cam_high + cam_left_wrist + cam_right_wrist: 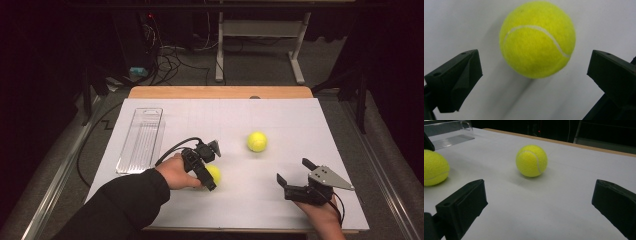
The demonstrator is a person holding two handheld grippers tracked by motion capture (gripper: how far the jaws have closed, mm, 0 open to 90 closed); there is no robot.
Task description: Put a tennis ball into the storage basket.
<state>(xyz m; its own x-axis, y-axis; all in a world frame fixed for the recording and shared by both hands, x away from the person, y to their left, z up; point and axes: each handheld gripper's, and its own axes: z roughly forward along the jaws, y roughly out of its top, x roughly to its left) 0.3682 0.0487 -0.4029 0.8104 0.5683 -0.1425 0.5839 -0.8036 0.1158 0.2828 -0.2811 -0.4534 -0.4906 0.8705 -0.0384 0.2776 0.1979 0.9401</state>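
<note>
On the white table (300, 120), taking the clear tray (141, 140) as landmark:
Left hand (176, 172): reaches in from the near edge just right of the tray's near end, dark sleeve (120, 205) over the forearm, wrist turned so the gripper tips down toward the table.
Left gripper (209, 175): jaws spread wide, either side of the near tennis ball (537, 40), not touching it.
Near tennis ball: on the table right of the tray's near end, just past the jaw tips.
Far tennis ball (257, 141): well right of the tray, level with its middle, alone on the table.
Right hand (322, 215): at the near edge, far right of the tray, held low and level.
Right gripper (292, 172): jaws spread, empty, aimed toward the far tennis ball, well apart from it.
Writing: none readable on either ball, just the white seam.
</note>
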